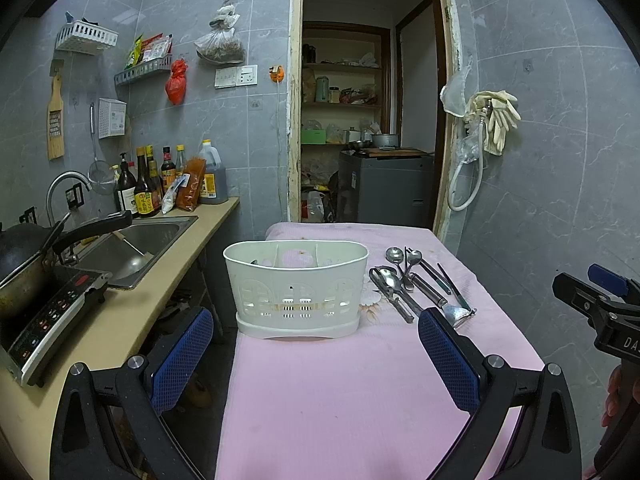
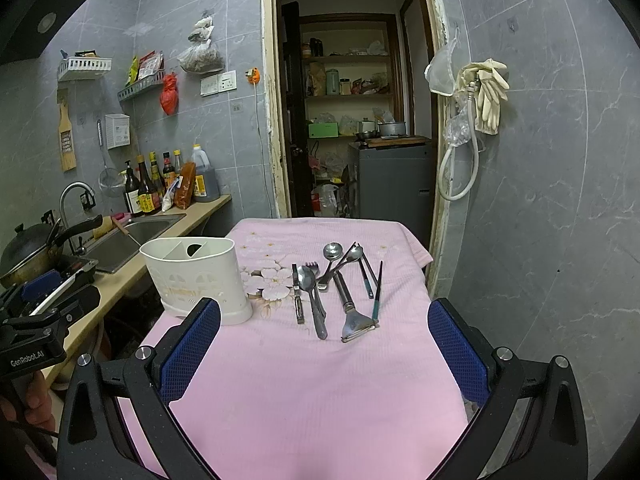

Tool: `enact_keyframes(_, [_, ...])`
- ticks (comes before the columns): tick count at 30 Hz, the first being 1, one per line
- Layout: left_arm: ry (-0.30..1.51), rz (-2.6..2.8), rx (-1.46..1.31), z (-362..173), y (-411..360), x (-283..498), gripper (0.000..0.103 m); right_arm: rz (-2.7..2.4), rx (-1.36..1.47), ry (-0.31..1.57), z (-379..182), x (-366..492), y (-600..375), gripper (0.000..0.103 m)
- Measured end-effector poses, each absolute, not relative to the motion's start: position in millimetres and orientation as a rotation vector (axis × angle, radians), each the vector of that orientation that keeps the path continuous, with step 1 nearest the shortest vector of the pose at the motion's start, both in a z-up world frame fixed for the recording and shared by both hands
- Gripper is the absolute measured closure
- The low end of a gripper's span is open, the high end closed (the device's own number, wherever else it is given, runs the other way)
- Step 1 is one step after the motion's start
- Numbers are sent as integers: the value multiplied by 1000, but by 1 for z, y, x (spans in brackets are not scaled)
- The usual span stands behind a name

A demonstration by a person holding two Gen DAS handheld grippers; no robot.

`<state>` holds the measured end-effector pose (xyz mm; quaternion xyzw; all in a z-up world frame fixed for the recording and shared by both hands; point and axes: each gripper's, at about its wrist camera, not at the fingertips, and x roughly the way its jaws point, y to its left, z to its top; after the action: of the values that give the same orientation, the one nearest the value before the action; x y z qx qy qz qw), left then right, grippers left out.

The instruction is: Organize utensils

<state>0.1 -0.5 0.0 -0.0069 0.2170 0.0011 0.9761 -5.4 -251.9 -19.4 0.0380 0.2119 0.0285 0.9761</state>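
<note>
A white plastic utensil holder [image 1: 296, 288] with dividers stands on the pink tablecloth [image 1: 320, 392]; it also shows in the right wrist view [image 2: 196, 276]. To its right lies a pile of metal utensils [image 1: 416, 284]: spoons [image 2: 308, 280], a fork, a peeler [image 2: 354, 320], a knife and dark chopsticks [image 2: 377, 292]. My left gripper [image 1: 316, 344] is open and empty, just in front of the holder. My right gripper [image 2: 324, 340] is open and empty, in front of the utensils.
A wooden counter [image 1: 132, 308] on the left carries a sink [image 1: 132, 244], an induction hob [image 1: 52, 316] with a wok [image 1: 24, 264] and sauce bottles [image 1: 160, 184]. An open doorway [image 1: 368, 120] lies beyond the table. A tiled wall [image 1: 560, 200] stands at the right.
</note>
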Motion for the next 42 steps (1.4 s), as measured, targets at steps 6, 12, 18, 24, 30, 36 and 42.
enact_keyframes(6, [435,0,-13,-2,-2,1,0,57,76,427,-19,-6,-253,1])
enact_keyframes(12, [434,0,-13,-2,-2,1,0,58,75,426,-18,-7,-254,1])
enact_keyframes(18, [433,1,-14,-2,-2,1,0,57,75,426,-18,-7,-254,1])
enact_keyframes(24, [433,0,-13,-2,-1,1,0,58,74,426,-18,-6,-254,1])
enact_keyframes(30, [434,-1,-13,-2,-1,1,0,56,74,427,-18,-6,-253,1])
enact_keyframes(36, [433,-1,-14,-2,-1,1,0,58,73,426,-18,-5,-254,1])
enact_keyframes(42, [433,-1,-14,-2,-1,1,0,57,73,426,-18,-5,-254,1])
